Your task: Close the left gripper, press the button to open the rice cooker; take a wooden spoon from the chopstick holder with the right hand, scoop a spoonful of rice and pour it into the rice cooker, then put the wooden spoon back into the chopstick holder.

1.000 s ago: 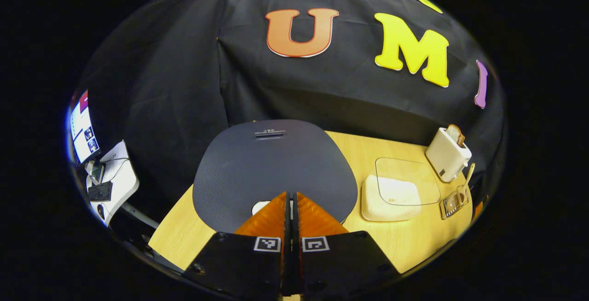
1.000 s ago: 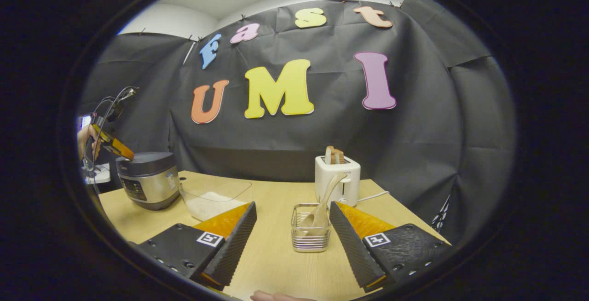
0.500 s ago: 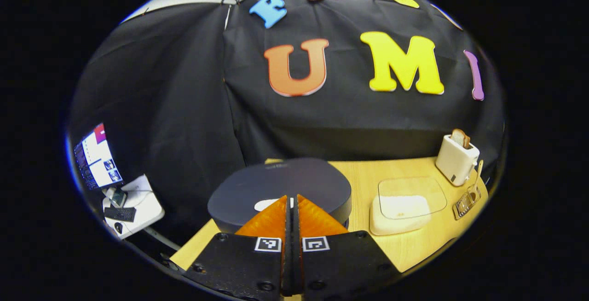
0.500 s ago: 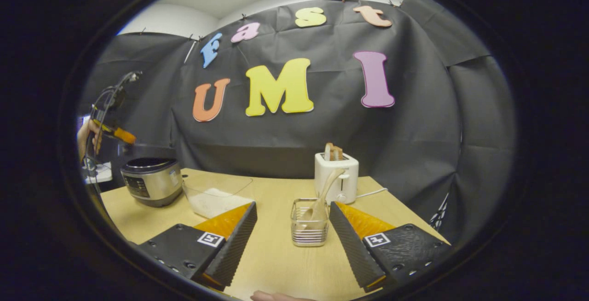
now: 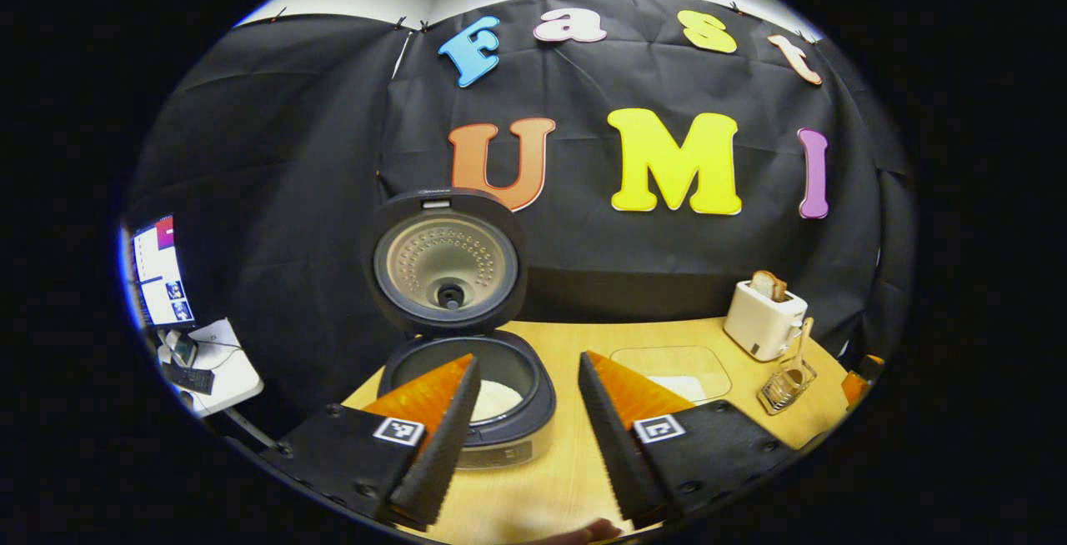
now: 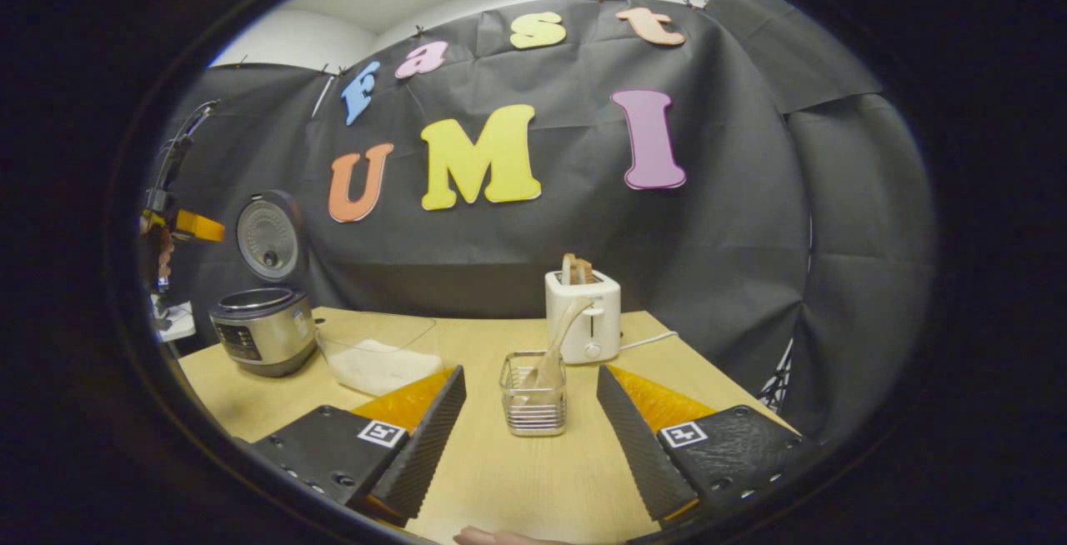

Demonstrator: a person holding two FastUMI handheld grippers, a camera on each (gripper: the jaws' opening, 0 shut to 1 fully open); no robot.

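The cooker (image 5: pixel 463 395) stands at the table's (image 6: pixel 533 478) left end, lid (image 5: pixel 448 260) up. Both grippers (image 5: pixel 521 432) (image 6: pixel 531 437) hold their jaws wide, empty. The spoon (image 6: pixel 554 349) leans in the holder (image 6: pixel 533 403) mid-table, beside the rice tub (image 6: pixel 379 357) and toaster (image 6: pixel 583 320).

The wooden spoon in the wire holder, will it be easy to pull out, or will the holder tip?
The wooden spoon looks stiff and light, leaning loosely, so it should probably lift free. The chopstick holder is a small open wire basket, likely light; an angled pull might drag or tip it.
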